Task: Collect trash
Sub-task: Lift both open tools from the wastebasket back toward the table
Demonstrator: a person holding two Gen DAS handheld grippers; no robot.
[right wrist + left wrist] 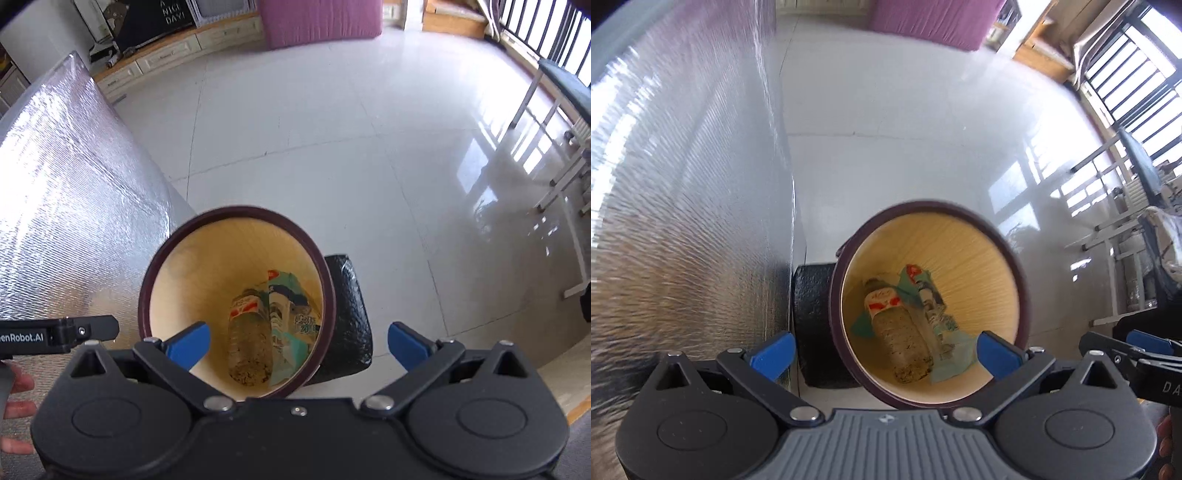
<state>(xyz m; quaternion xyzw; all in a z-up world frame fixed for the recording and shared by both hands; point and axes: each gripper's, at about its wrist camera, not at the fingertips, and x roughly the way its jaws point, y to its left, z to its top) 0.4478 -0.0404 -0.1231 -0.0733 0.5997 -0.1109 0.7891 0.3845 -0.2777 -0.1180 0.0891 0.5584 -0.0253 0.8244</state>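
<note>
Trash lies at the bottom of the round bin (997,266): a plastic bottle (899,328) beside a crumpled green wrapper (938,306), well below both sets of fingers. The left gripper (882,350) stands wide and empty above the bin's mouth. The right gripper (295,345) is likewise spread wide with nothing between its blue fingertips (188,345). The bin stands on the white tiled floor (332,147), just beside a black block (351,317) and a silver foil-covered surface (74,203).
</note>
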